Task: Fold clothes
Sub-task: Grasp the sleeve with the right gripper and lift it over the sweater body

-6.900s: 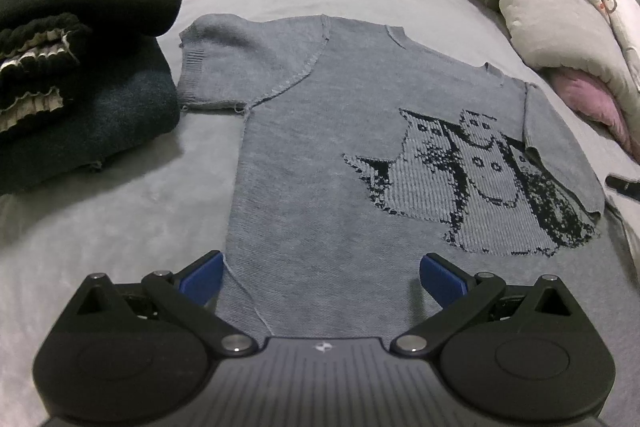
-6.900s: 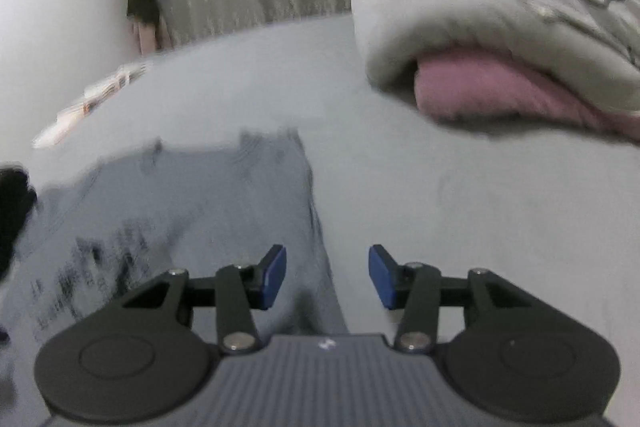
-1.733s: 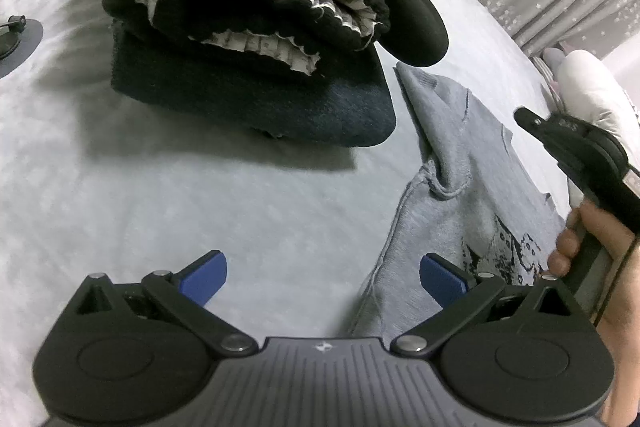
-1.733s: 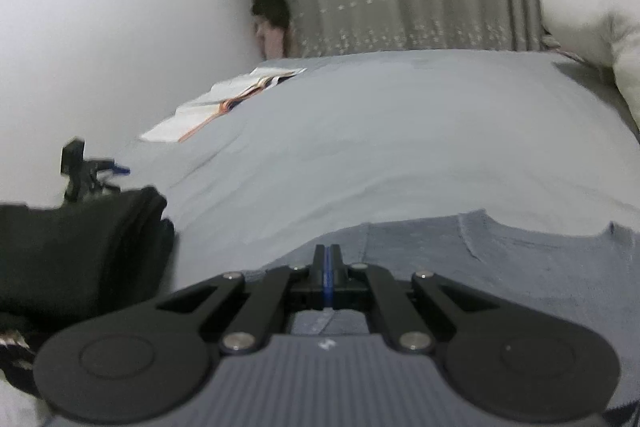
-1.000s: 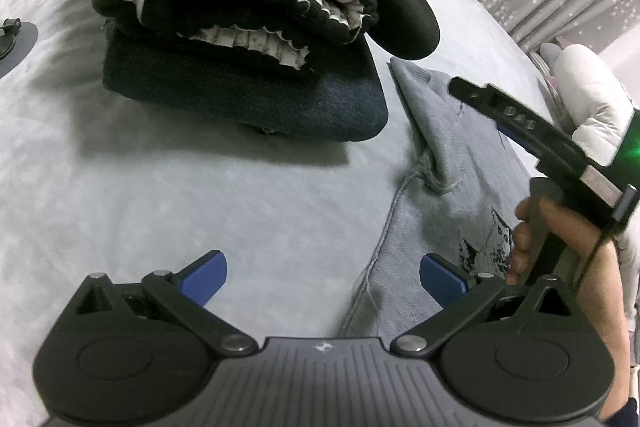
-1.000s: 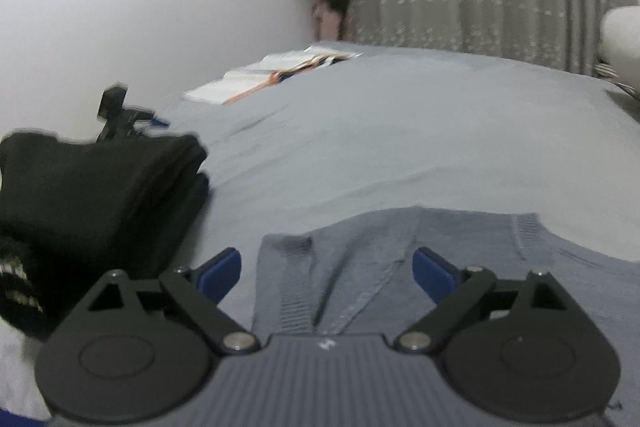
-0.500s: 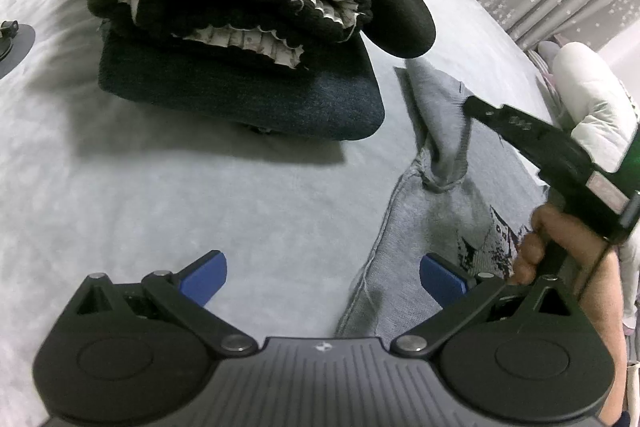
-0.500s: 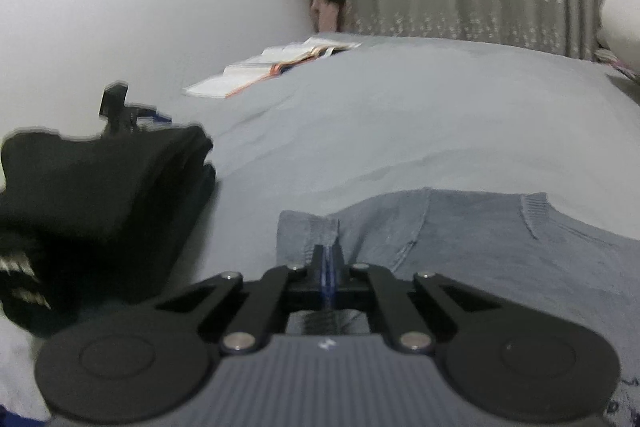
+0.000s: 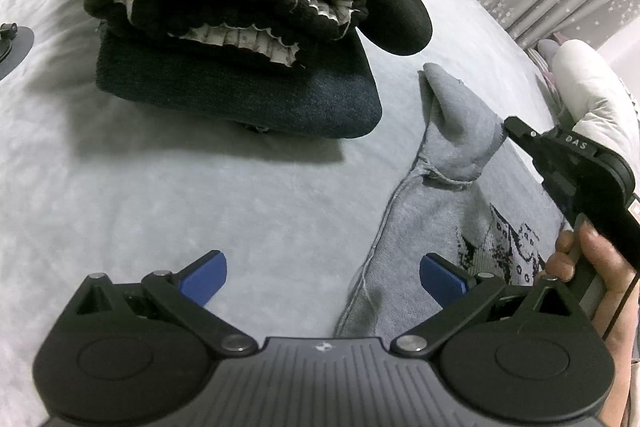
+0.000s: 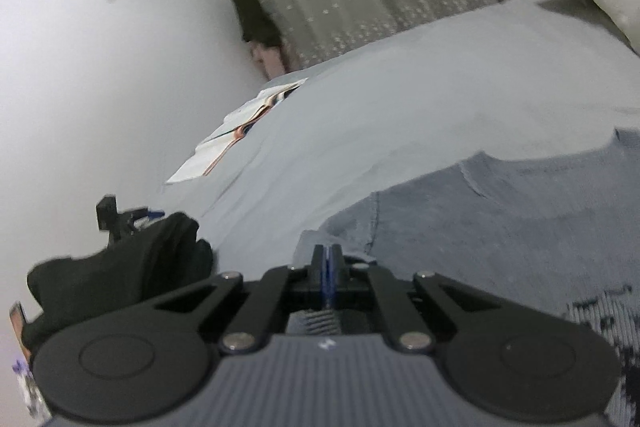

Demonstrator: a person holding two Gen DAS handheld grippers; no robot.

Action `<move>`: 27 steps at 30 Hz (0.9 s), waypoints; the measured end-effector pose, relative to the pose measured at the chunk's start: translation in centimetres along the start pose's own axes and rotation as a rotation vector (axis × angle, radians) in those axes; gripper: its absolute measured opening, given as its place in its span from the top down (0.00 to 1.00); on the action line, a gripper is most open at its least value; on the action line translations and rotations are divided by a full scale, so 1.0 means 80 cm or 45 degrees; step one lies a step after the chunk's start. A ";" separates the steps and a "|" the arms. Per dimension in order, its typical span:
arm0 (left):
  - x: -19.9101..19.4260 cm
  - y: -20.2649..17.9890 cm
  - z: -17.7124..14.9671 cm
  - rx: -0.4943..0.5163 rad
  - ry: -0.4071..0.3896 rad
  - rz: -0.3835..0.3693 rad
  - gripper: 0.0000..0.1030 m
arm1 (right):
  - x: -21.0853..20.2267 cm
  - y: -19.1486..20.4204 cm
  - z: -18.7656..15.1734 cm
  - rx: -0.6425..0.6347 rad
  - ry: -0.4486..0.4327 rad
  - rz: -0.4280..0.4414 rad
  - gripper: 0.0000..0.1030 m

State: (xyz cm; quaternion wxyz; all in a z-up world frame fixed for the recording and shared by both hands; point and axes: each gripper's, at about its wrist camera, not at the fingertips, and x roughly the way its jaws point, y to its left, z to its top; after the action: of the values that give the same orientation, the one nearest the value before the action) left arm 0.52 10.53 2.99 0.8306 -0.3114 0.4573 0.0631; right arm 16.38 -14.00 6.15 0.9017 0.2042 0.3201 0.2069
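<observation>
The grey sweater (image 9: 448, 227) lies flat on the grey bed (image 9: 200, 207), at the right of the left wrist view, beside a stack of dark folded clothes (image 9: 240, 47) at upper centre. The right gripper (image 9: 510, 127), held by a hand (image 9: 600, 279) at the right edge, is clamped on the sweater's sleeve (image 9: 460, 131), lifting it into a peak. The left gripper (image 9: 322, 273) hovers at the bottom, blue pads wide apart, holding nothing.
</observation>
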 end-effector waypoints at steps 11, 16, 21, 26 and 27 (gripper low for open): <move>0.000 -0.001 -0.001 0.006 0.000 0.002 0.00 | -0.012 -0.012 -0.014 0.062 -0.032 -0.134 0.99; 0.000 -0.001 -0.001 0.006 0.001 0.003 0.00 | -0.014 -0.005 -0.021 -0.079 0.001 -0.198 0.99; 0.003 -0.002 -0.002 0.011 0.001 0.007 0.00 | -0.012 -0.016 -0.022 -0.067 0.052 -0.177 0.97; 0.005 -0.005 -0.001 0.014 0.001 0.011 0.00 | -0.014 -0.020 -0.018 -0.089 0.053 -0.097 0.91; 0.005 -0.006 -0.002 0.015 0.001 0.011 0.00 | -0.014 -0.022 -0.015 -0.074 0.052 -0.089 0.87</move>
State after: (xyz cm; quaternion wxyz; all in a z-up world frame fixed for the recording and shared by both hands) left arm 0.81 10.04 2.84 0.8319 -0.3047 0.4594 0.0637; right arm 15.23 -15.73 4.92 0.9072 0.1623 0.3393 0.1887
